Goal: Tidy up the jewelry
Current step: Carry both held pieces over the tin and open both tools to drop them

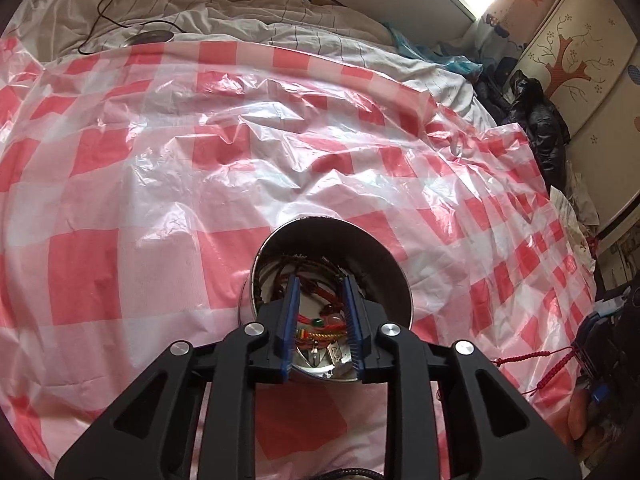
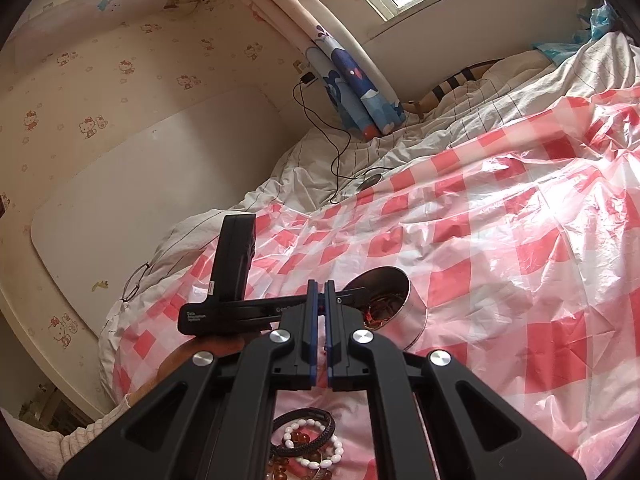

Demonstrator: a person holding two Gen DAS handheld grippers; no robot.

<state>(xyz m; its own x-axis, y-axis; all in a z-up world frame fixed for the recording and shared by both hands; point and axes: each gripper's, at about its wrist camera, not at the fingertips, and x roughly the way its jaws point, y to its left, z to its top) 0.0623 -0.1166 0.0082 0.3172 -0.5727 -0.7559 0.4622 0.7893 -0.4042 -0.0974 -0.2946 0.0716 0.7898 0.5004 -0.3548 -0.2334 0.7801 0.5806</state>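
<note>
Lettering "Data" marks the left gripper (image 2: 352, 294), jaws released over the tin (image 1: 332, 240); right gripper (image 2: 321, 292) clenched.

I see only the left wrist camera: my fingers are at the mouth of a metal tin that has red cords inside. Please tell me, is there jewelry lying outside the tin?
Observer: Yes. A white bead bracelet lies on the checked plastic sheet, just below the right gripper.
Operator: Is it alone there?
Observer: No. A black braided bracelet and some amber beads lie with it, overlapping.
Operator: Is the right gripper open, ready to take them?
Observer: No, its jaws are shut.
</note>
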